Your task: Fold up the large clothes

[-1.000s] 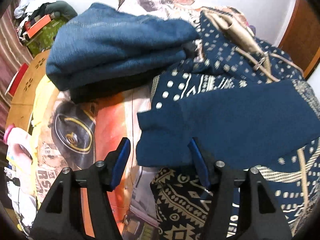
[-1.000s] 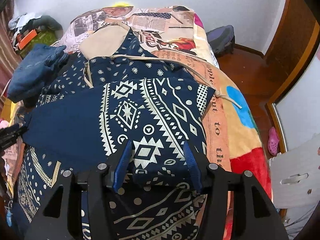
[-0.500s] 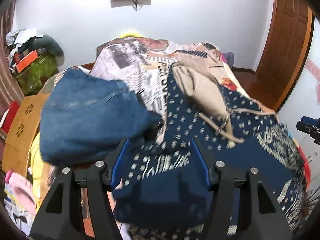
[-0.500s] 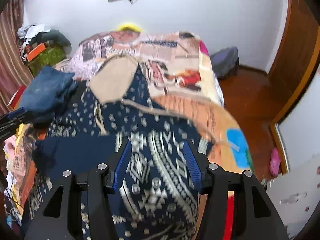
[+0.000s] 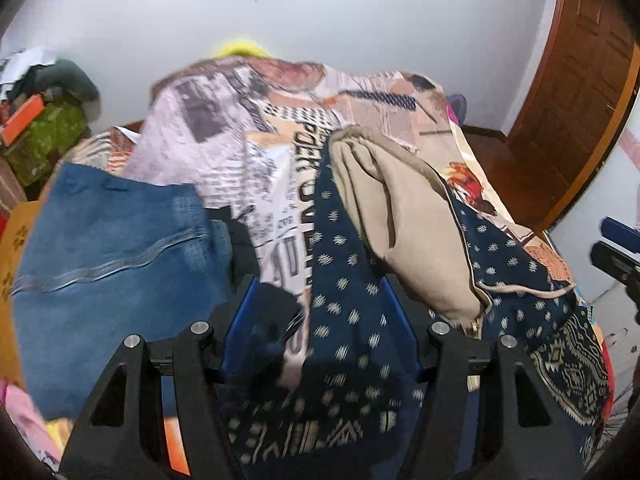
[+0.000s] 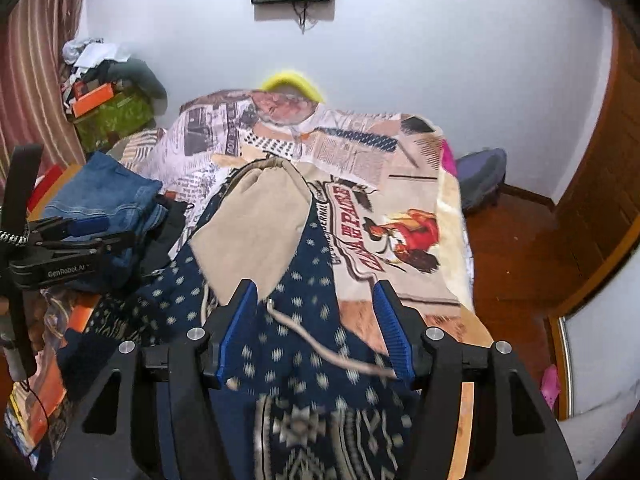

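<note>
Two grippers hang over the bed, both tilted down at the navy patterned hoodie (image 6: 304,320) that lies along the newspaper-print bedspread (image 6: 360,152).

Left gripper (image 5: 320,324): its blue pads stand about half apart. Between them I see a strip of the hoodie's dotted navy cloth and a dark bunch of fabric by the left pad, but the picture is blurred there and I cannot tell whether either pad touches the cloth. No squeeze shows, so the jaws read as apart and empty.

Right gripper (image 6: 316,328): its jaws have just been opening and now sit about half apart. The dotted navy cloth and the beige drawstring (image 6: 320,350) lie below and between the pads. The cord's end runs toward the right pad, yet whether it touches I cannot tell. Nothing is pinched.

The hoodie's beige-lined hood (image 6: 256,224) points toward the far wall, crumpled and folded over on itself. Its body, with the pale geometric bands, spreads toward the near edge of the bed under both tools.

Just to the left of the hoodie sits a folded pile of blue jeans (image 5: 112,264), touching a dark garment at its near corner. In the right wrist view the left gripper shows at the left edge, in front of those jeans.
</note>
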`<state>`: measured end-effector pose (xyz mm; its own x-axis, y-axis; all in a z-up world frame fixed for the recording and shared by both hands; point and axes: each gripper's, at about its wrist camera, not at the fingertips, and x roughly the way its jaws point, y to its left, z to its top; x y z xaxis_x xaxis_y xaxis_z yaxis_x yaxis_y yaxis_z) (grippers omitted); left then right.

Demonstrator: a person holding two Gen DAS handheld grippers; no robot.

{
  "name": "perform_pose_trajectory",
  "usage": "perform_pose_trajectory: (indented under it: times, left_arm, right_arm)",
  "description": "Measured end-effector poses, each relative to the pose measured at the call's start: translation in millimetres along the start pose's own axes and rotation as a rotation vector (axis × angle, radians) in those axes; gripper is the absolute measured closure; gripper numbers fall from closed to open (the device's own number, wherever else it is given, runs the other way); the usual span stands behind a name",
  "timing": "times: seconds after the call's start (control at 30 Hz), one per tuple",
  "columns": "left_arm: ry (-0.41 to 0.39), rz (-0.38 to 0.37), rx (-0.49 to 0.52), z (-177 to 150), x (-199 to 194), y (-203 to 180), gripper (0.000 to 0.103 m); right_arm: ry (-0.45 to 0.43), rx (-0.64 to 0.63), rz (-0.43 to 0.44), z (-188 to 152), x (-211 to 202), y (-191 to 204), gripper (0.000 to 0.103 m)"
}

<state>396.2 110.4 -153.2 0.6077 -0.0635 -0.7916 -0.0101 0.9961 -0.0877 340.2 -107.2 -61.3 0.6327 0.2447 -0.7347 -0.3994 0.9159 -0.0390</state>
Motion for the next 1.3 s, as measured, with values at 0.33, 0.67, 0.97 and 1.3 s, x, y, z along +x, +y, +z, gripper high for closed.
perform_pose_trajectory:
  times: [0.33, 0.67, 0.97, 1.3]
  left_arm:
    - [0.152, -0.022, 0.003, 13, 101, -11, 0.043]
    - [0.131, -0.111, -0.028, 30, 127, -3, 0.042]
    - [0.102, -0.104, -0.004, 23, 116, -15, 0.09]
    - [0.013, -0.073, 0.049, 22, 40, -29, 0.093]
  right_arm:
    - [0.247, 0.096, 0.053, 21, 123, -9, 0.047]
    - [0.278, 0.099, 0.06, 33, 176, -15, 0.048]
    - [0.24, 0.126, 0.094, 30, 169, -18, 0.091]
    - [0.135, 0.131, 0.107, 34, 89, -27, 0.093]
